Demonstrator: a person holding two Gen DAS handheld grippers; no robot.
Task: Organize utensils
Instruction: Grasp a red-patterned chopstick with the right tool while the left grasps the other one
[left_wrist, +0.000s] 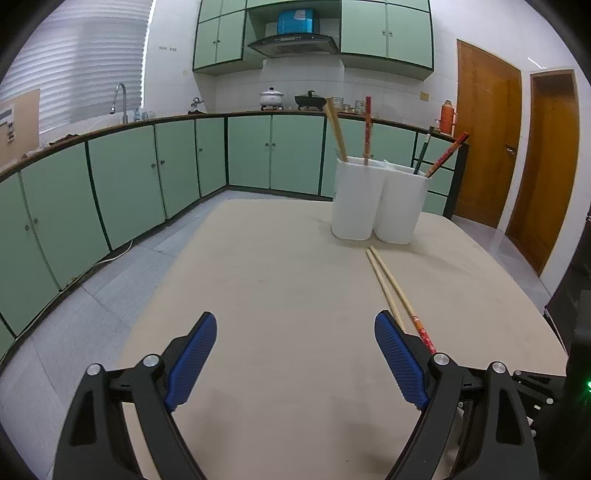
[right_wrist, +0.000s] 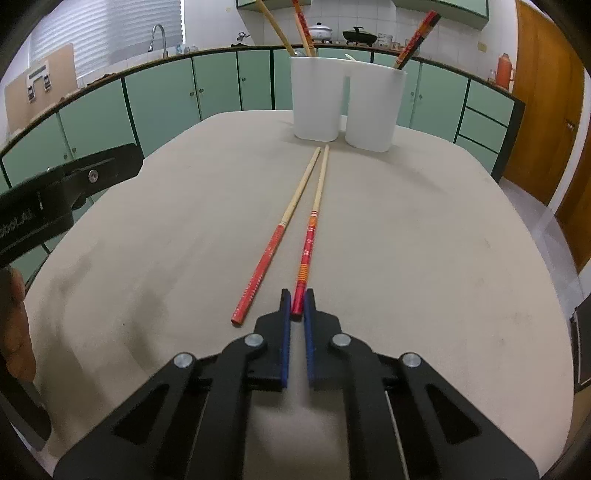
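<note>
Two red-handled wooden chopsticks lie side by side on the beige table (right_wrist: 424, 258), tips toward a white two-compartment holder (right_wrist: 343, 103). My right gripper (right_wrist: 297, 300) is shut on the red end of the right chopstick (right_wrist: 314, 218). The left chopstick (right_wrist: 277, 236) lies free beside it. In the left wrist view my left gripper (left_wrist: 295, 328) hangs open over bare table, and both chopsticks (left_wrist: 388, 280) run past its right finger (left_wrist: 399, 362) toward the holder (left_wrist: 376, 199). Several chopsticks stand in the holder's compartments.
Green kitchen cabinets (left_wrist: 147, 177) and a counter ring the table at the back and left. Wooden doors (left_wrist: 517, 147) stand at the right. The other gripper's black body (right_wrist: 55, 203) and a hand (right_wrist: 14, 332) show at the right wrist view's left edge.
</note>
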